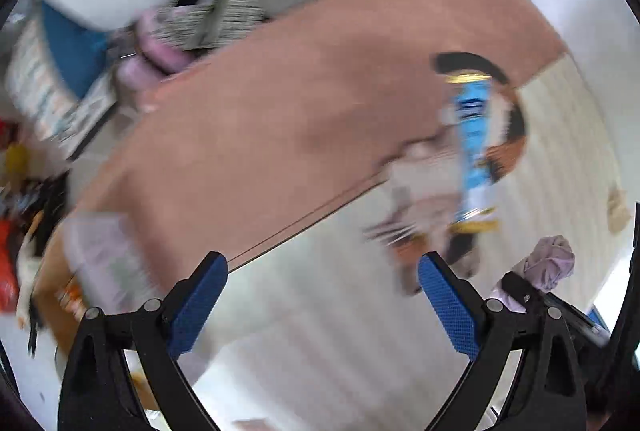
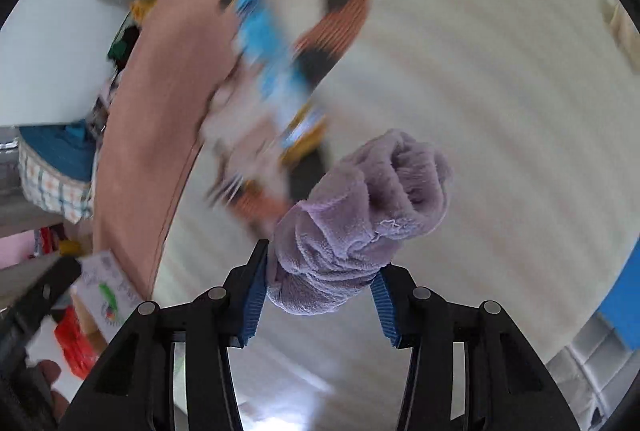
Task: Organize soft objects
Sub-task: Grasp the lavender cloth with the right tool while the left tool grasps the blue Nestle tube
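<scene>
The right tool (image 2: 320,271) pinches a bunched lilac fleece cloth (image 2: 360,207) near its base, lifting it above the pale striped bed (image 2: 500,91), probably to move it. The left tool (image 1: 322,271) is spread wide, empty. Blurred colourful socks (image 2: 280,71) lie farther away.

- Left tongs (image 1: 322,271): blue pads spread wide apart, nothing between them; pointing toward 12 o'clock
- Right tongs (image 2: 320,263): pads clamped on a bundle; seen at 4 o'clock from the left wrist
</scene>
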`<action>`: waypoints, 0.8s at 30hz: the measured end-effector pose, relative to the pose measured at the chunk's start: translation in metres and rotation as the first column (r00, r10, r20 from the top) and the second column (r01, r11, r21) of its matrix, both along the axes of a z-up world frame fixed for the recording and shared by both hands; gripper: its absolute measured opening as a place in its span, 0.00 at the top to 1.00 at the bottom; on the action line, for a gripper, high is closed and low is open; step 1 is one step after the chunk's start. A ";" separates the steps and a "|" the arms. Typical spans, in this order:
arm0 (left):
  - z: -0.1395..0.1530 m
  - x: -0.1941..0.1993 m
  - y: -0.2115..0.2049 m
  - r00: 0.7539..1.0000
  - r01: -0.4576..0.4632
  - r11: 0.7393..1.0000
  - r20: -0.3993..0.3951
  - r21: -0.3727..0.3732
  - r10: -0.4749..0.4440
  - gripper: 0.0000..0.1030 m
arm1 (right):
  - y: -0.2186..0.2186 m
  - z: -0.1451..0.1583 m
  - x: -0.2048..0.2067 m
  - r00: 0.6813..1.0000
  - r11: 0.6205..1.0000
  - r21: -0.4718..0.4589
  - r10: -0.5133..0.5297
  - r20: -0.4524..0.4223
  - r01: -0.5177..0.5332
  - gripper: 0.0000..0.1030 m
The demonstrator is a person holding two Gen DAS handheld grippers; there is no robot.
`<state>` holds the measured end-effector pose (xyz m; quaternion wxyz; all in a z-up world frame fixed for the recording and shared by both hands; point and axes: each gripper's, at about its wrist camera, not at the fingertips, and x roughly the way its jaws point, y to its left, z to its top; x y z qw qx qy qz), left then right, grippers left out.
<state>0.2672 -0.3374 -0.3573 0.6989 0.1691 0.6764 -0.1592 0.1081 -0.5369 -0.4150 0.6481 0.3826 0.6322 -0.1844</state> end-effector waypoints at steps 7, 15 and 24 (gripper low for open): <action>-0.073 0.035 -0.104 0.971 0.049 0.998 -0.230 -0.050 -0.059 0.14 | -0.077 -0.011 0.006 0.998 0.995 -0.096 -0.038 -0.050 0.033 0.52; -0.121 0.024 -0.169 0.951 0.173 0.983 -0.271 0.058 -0.151 0.44 | -0.103 -0.012 0.002 0.997 0.991 -0.124 -0.048 -0.063 0.039 0.52; -0.101 0.008 -0.162 0.954 0.164 0.986 -0.260 0.026 -0.151 0.88 | -0.093 -0.007 0.006 0.999 0.993 -0.115 -0.022 -0.039 0.018 0.52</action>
